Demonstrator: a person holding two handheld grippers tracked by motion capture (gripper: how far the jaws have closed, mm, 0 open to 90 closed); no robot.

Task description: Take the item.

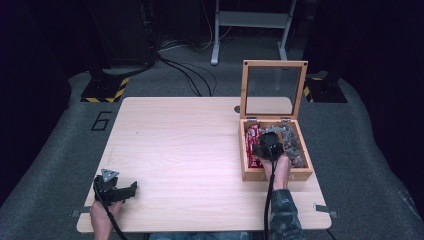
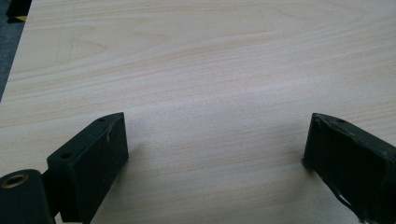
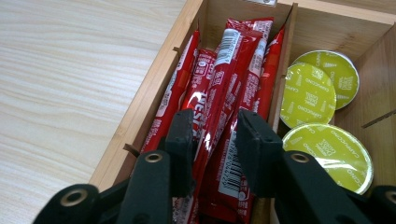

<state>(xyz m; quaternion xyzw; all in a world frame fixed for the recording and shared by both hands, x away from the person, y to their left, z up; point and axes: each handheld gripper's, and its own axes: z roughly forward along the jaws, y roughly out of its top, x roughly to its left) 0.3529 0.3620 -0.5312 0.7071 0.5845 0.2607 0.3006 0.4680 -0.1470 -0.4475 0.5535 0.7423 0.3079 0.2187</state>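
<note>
An open wooden box [image 1: 245,150] stands at the table's right side, its glass lid [image 1: 274,87] upright. My right gripper [image 1: 270,142] reaches down into the box's left compartment. In the right gripper view that compartment holds several red stick sachets [image 3: 261,60], and my right gripper [image 3: 215,135] is shut on one red sachet [image 3: 224,84], which runs lengthwise between the jaws. My left gripper [image 1: 131,190] rests low at the table's front left corner. Its jaws [image 2: 215,149] stand wide open over bare wood with nothing between them.
Round yellow-green capsules [image 3: 310,93] lie in the compartment to the right of the sachets, behind a thin wooden divider [image 3: 280,88]. The box wall [image 3: 154,88] borders the sachets on the left. Light wooden tabletop [image 1: 185,145] stretches between the two grippers.
</note>
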